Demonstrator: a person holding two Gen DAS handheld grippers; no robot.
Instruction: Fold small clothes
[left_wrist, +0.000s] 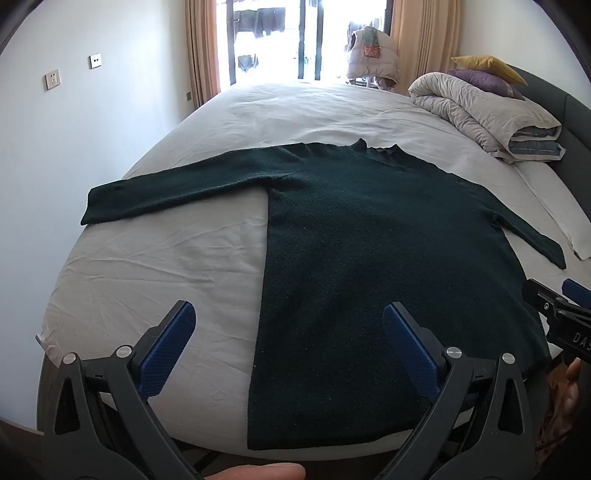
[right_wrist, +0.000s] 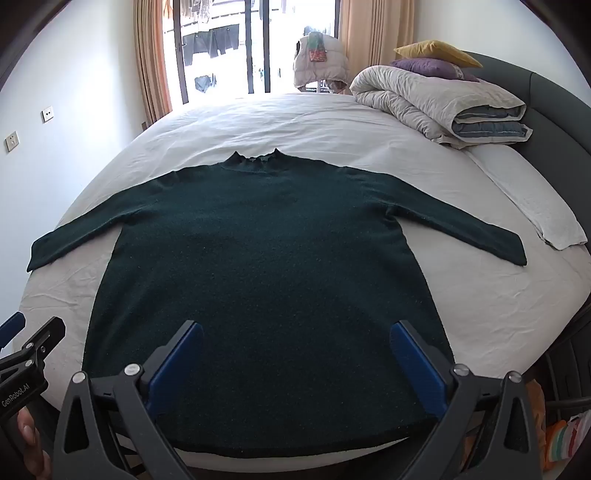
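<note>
White-sheeted bed (right_wrist: 480, 302): green sweater (right_wrist: 266, 266) flat, rolled duvet (right_wrist: 424, 99) far corner.

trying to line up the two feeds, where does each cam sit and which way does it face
Left wrist: on the left gripper, open, angled down over the sweater's left side; a fingertip shows at the bottom edge.
Right wrist: on the right gripper, open, centred over the hem; a hand shows lower left.
Shared: sweater, bed, folded duvet, window.

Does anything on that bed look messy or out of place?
Nothing much. The sweater lies flat on the bed, sleeves spread, its hem hanging slightly over the near edge. The sheet is wrinkled, and a rolled duvet sits by the headboard.
</note>
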